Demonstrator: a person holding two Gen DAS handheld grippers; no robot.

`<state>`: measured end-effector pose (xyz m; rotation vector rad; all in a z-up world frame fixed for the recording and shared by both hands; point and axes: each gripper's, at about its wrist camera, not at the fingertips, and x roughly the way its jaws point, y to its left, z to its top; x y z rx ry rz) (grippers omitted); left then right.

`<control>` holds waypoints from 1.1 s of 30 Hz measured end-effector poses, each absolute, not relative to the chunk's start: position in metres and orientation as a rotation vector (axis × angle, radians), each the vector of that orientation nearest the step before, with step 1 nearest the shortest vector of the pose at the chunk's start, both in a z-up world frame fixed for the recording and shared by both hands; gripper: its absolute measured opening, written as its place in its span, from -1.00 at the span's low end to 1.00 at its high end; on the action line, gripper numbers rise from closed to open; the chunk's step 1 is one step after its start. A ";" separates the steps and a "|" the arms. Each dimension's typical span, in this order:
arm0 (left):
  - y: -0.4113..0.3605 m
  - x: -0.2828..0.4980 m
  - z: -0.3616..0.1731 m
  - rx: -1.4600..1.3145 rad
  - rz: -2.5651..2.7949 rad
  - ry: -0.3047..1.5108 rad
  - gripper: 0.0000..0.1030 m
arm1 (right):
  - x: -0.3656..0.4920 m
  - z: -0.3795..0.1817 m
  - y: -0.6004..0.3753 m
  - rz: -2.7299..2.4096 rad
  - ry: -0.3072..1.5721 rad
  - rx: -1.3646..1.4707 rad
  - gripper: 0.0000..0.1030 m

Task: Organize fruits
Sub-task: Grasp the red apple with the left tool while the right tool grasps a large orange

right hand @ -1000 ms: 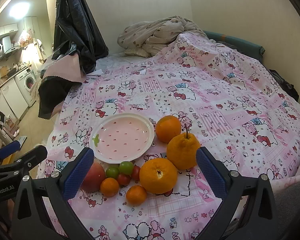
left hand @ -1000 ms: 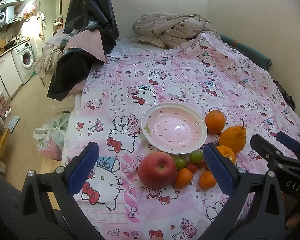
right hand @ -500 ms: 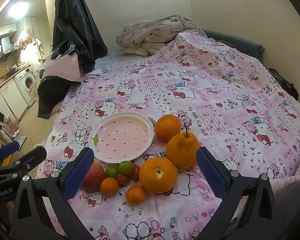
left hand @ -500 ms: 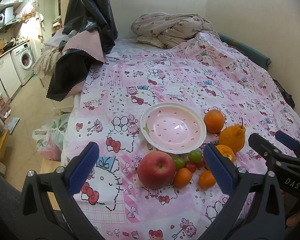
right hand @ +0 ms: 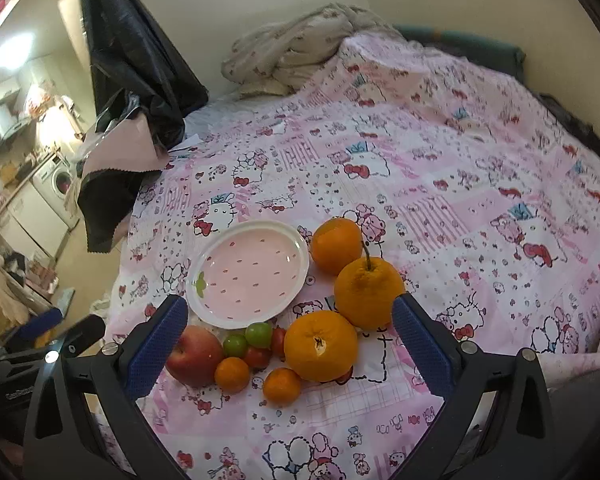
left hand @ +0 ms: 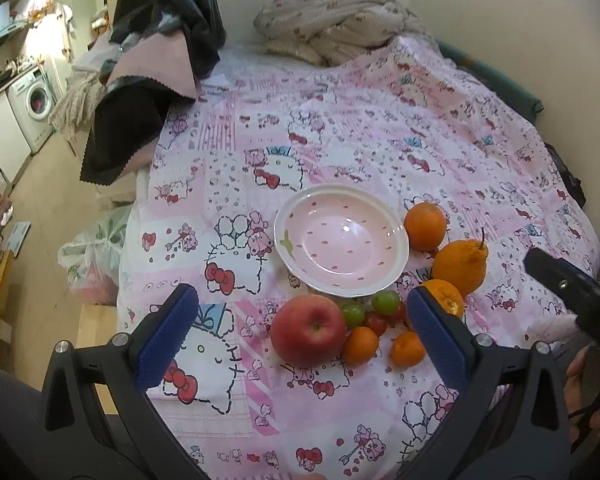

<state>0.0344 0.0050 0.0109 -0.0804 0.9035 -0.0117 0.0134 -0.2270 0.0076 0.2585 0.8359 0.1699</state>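
Observation:
An empty pink strawberry-print plate [left hand: 342, 240] [right hand: 250, 272] lies on the pink cartoon bedspread. Around its near rim sit a red apple [left hand: 308, 330] [right hand: 194, 356], two green grapes [left hand: 385, 302] [right hand: 259, 334], red cherry tomatoes [left hand: 376, 322] [right hand: 257, 356], two small tangerines [left hand: 360, 345] [right hand: 282, 386], two round oranges [left hand: 425, 220] [right hand: 321, 346] and a knobbly stemmed orange [left hand: 460, 266] [right hand: 368, 292]. My left gripper [left hand: 300, 340] hangs open above the apple. My right gripper [right hand: 286, 344] hangs open over the near oranges. Both hold nothing.
A crumpled blanket [left hand: 332, 24] lies at the bed's far end. Black and pink fabric [left hand: 140, 80] hangs off the left side. Left of the bed are bare floor, a plastic bag [left hand: 96, 256] and a washing machine [left hand: 38, 98]. A wall runs along the right.
Both grippers have edged slightly closer to the fruit, still open. The fruit and plate have not moved.

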 end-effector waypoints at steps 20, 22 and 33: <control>0.020 0.116 -0.085 -0.130 -0.014 1.388 0.97 | 0.096 -0.092 -0.270 0.133 1.367 0.527 1.00; 0.014 0.117 -0.101 -0.128 -0.006 1.419 0.89 | 0.096 -0.096 -0.269 0.136 1.380 0.530 1.00; -0.011 0.122 -0.149 -0.099 -0.022 1.516 0.69 | 0.100 -0.100 -0.269 0.125 1.371 0.517 1.00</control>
